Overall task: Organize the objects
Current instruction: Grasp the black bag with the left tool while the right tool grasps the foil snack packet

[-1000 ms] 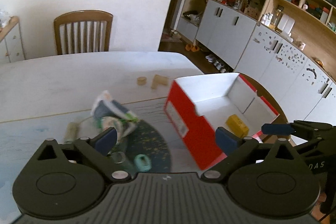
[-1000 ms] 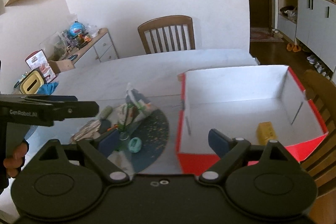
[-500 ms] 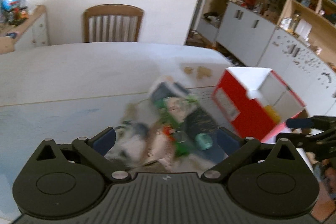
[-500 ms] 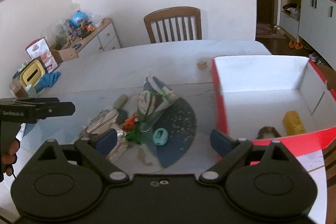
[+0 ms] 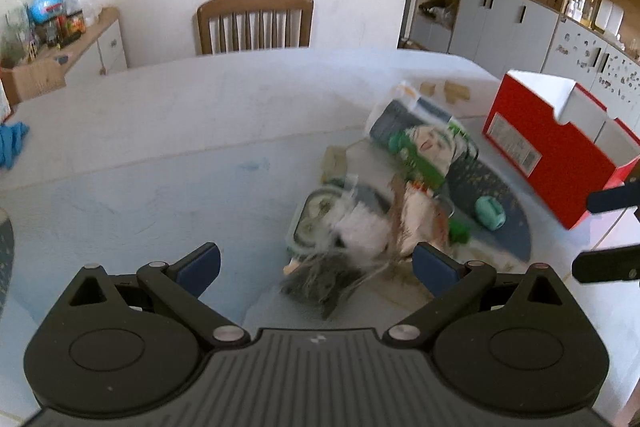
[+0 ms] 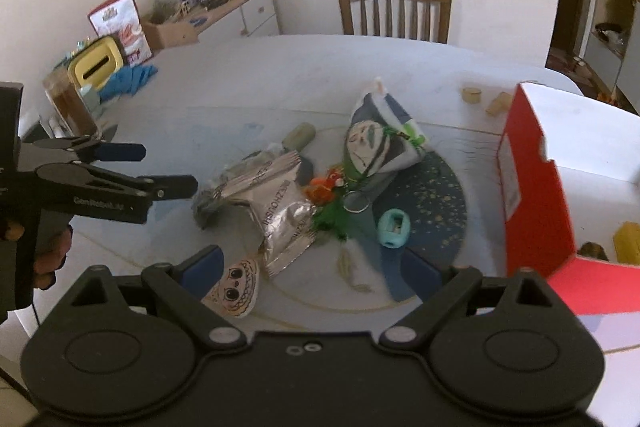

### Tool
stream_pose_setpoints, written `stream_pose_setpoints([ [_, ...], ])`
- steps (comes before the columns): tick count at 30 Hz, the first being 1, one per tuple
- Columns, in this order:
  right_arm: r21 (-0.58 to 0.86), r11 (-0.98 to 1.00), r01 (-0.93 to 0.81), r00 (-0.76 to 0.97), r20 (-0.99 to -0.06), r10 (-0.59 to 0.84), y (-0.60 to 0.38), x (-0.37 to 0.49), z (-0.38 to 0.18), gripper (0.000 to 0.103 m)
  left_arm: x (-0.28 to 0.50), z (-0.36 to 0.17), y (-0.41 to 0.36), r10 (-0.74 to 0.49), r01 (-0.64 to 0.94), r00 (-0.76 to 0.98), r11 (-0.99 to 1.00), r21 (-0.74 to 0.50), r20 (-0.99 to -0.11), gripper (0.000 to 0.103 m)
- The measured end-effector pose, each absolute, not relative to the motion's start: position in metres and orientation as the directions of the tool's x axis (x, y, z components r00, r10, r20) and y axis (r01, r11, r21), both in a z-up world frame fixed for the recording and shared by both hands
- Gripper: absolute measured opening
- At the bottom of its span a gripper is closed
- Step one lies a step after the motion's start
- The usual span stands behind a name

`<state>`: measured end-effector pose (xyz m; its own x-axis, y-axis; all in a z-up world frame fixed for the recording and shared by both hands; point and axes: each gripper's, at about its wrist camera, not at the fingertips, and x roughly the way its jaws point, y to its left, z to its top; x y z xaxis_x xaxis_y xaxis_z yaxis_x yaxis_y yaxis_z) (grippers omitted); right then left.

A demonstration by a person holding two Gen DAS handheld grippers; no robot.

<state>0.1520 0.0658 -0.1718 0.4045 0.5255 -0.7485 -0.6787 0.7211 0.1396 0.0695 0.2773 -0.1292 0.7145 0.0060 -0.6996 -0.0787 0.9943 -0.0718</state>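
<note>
A heap of clutter lies on a dark blue round mat [image 6: 432, 195]: a silver foil packet [image 6: 276, 203], a printed snack bag [image 6: 372, 143], an orange and green toy [image 6: 328, 203], a teal trinket [image 6: 394, 227] and a round cartoon-face card [image 6: 236, 287]. At the right stands a red box [image 6: 532, 195] with a yellow block [image 6: 628, 241] inside. My right gripper [image 6: 312, 265] hangs open just in front of the heap. My left gripper [image 5: 318, 263] is open too, over the blurred packets [image 5: 360, 227], and nothing is between its fingers. It also shows at the left of the right wrist view [image 6: 156, 169].
A wooden chair [image 6: 394, 7] stands behind the white table. Two small wooden pieces [image 6: 472, 94] lie near the box. A blue cloth [image 6: 128, 79], a yellow container [image 6: 94, 67] and a brown jar [image 6: 72, 107] sit at the table's left end. Cabinets [image 5: 504, 23] line the right wall.
Both views have swung left, away from the red box and onto the heap, and have come lower and closer. The box now sits at the right edge. Both grippers stay open.
</note>
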Motion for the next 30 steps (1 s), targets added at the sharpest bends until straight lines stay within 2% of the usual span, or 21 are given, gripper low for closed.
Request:
stream_pose_setpoints([
  [17, 0.033, 0.64, -0.768, 0.379, -0.782, 0.495, 0.123, 0.177, -0.202, 0.079, 0.078, -0.177, 0.293, -0.035, -0.034, 0.686, 0.996, -0.08, -0.727, 0.101],
  [19, 0.018, 0.617, -0.787, 0.366, -0.792, 0.489, 0.131, 0.179, -0.206, 0.077, 0.079, -0.18, 0.293, -0.039, -0.028, 0.68, 0.996, -0.08, -0.732, 0.093],
  [23, -0.002, 0.572, -0.82, 0.342, -0.803, 0.488, 0.145, 0.184, -0.211, 0.074, 0.081, -0.184, 0.293, -0.05, -0.012, 0.677, 0.997, -0.079, -0.734, 0.089],
  [25, 0.0, 0.558, -0.83, 0.33, -0.806, 0.491, 0.15, 0.187, -0.213, 0.071, 0.082, -0.185, 0.292, -0.062, -0.003, 0.675, 0.996, -0.086, -0.735, 0.081],
  [30, 0.01, 0.533, -0.846, 0.303, -0.813, 0.496, 0.16, 0.19, -0.217, 0.069, 0.083, -0.187, 0.29, -0.082, 0.009, 0.675, 0.995, -0.103, -0.733, 0.072],
])
